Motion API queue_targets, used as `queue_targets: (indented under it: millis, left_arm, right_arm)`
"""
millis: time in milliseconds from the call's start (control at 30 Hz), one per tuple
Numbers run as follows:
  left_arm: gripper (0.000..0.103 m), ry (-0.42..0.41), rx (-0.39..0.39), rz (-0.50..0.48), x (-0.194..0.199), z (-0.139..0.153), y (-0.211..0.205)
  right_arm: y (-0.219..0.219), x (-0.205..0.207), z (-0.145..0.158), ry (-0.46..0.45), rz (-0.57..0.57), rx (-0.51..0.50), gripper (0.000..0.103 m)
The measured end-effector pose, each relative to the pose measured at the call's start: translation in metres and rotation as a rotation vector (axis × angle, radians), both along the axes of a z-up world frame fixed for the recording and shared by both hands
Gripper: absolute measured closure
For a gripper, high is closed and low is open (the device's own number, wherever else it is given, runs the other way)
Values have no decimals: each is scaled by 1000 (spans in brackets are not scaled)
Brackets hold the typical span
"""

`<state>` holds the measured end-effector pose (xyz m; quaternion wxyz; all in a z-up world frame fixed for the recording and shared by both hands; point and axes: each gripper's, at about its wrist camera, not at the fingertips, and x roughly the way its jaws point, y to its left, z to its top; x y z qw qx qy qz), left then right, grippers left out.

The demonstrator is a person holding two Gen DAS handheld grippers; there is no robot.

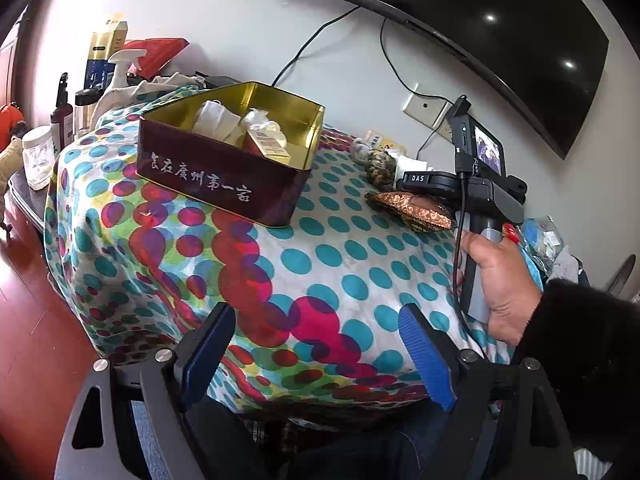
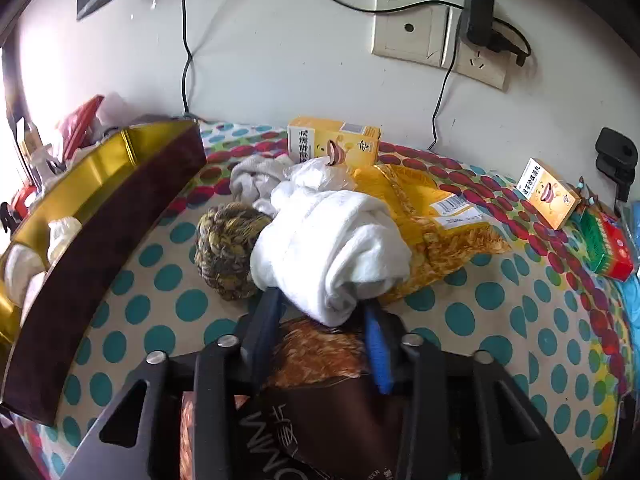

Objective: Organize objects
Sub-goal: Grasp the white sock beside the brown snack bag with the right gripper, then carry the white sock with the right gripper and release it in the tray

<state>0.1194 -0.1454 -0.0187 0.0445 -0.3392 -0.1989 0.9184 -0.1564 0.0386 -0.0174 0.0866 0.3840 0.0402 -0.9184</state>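
A dark red tin with a gold inside stands on the dotted cloth and holds white bundles and a red-and-white box; it shows at the left of the right wrist view. My left gripper is open and empty, low over the cloth's near edge. My right gripper has its fingers on both sides of a rolled white cloth. A yellow-brown knitted ball lies just left of the roll. The right gripper's body is seen from the left view, over a brown patterned packet.
A yellow snack bag, two orange boxes, a grey cloth and a red-green box lie on the table. Bottles and a jar stand at the left end. A wall socket and cables lie behind.
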Motion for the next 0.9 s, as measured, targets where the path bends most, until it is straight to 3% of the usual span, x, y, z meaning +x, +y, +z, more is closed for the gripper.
queue_targets:
  millis: [67,333,500,667,900]
  left_arm:
    - [17,-3,-9,1,0,-1,1]
    - [17,-18,-21,-13,-3,-6,6]
    - [17,-13,-24,-12,-2,-5,7]
    - [17,-11,-68,3,-1,-2,10]
    - [17,-85,-120,57,-5,-11,4]
  right_arm:
    - [6,-1,3,19,6,-18,88]
    - [26,17,34,94,43,-128,89]
    - [28,25,60,145,63,-127,89]
    - [2,26,63,147,94,-114,89]
    - [-60,35,69,153,223,-71,89]
